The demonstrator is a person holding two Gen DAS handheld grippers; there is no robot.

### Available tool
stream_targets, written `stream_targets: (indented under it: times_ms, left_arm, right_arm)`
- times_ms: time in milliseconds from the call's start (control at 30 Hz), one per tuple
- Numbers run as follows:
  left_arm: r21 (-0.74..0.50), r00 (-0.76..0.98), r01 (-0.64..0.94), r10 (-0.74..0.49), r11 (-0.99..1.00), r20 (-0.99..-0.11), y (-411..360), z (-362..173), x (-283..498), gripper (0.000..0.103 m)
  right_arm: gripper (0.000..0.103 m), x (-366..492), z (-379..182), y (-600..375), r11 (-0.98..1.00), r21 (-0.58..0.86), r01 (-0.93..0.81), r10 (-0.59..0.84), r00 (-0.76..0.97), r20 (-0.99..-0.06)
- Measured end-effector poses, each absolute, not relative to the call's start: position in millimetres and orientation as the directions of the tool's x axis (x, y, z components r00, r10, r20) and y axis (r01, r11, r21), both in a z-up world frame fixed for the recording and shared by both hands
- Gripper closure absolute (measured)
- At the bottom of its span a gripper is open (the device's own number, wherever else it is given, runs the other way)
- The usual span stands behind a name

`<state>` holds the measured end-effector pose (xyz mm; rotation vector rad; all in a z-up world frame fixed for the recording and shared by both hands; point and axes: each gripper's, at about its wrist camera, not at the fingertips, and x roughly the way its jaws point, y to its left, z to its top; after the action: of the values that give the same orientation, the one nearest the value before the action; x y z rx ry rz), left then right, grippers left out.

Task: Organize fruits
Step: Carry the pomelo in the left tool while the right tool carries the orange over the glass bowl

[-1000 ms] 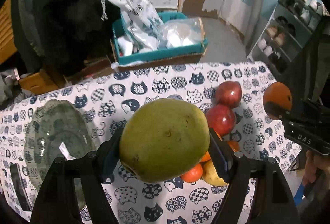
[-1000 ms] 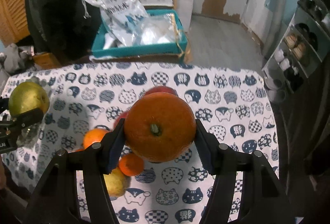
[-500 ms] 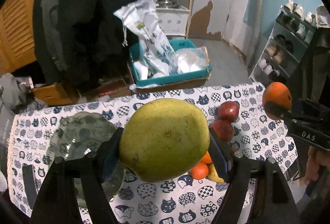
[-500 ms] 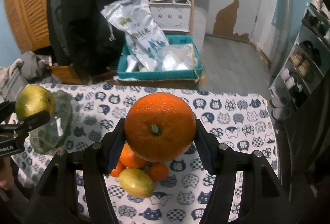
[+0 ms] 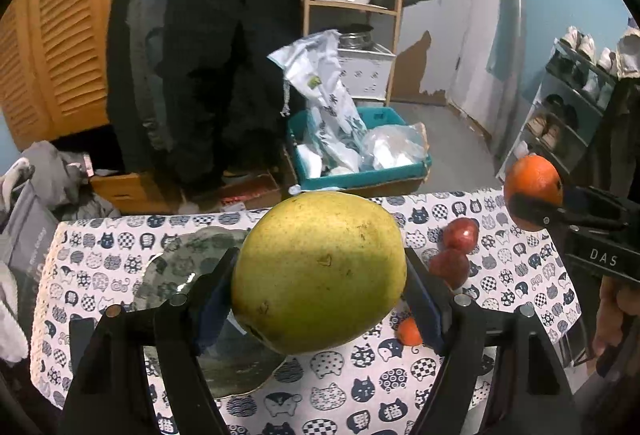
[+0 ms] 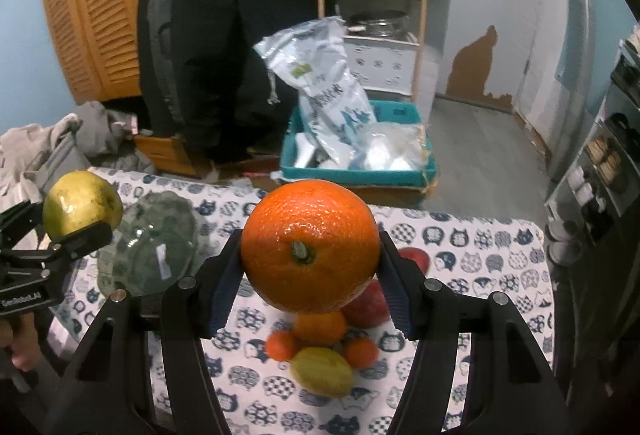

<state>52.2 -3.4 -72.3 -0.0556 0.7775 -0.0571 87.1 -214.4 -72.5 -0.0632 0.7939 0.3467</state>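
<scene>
Left wrist view: pear (image 5: 320, 271) clamped in left gripper (image 5: 320, 295), frame centre.
Right gripper (image 6: 310, 275): orange (image 6: 310, 245) clamped.
Glass plate (image 6: 148, 251): empty, mid-left.
Remaining: fruit pile (image 6: 320, 351) unsorted, lower centre.

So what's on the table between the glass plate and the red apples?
Nothing: in the right wrist view, only bare cat-print tablecloth lies between the glass plate and the red apples, though the held orange hides part.

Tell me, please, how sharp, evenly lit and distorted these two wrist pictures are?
Left wrist view: the green fruit is sharp with a shaded band across it; room lines bow, corners black. Right wrist view: the orange is crisp with small highlights, the fruit pile below it soft, and glare marks the glass plate.
</scene>
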Motion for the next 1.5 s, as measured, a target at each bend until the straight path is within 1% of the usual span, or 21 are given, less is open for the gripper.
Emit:
stream_targets:
  times_ms: [333, 700, 1167, 1500]
  left_arm:
    - [-0.083, 0.722, -0.039, -0.029, 0.996, -0.691, 38, -71, 40, 0.024]
    - [-0.083, 0.707, -0.124, 0.029, 0.989, -0.706, 85, -83, 32, 0.024]
    - [-0.100, 0.660, -0.211, 0.066, 0.972, -0.748, 137, -107, 30, 0.024]
    - [-0.104, 0.569, -0.261, 0.066, 0.960, -0.820, 161, -151, 43, 0.024]
  right_arm:
    - [0.039, 90, -62, -166, 0.912, 0.087, -0.400, 0.342, 0.628, -0.699]
    - [0.039, 99, -66, -108, 0.876, 0.106, -0.471, 0.398, 0.582, -0.709]
    - [0.040, 108, -87, -39, 0.832, 0.122, -0.542, 0.437, 0.504, -0.745]
    - [0.039, 117, -121, -7, 0.818, 0.126, -0.561, 0.420, 0.434, -0.797]
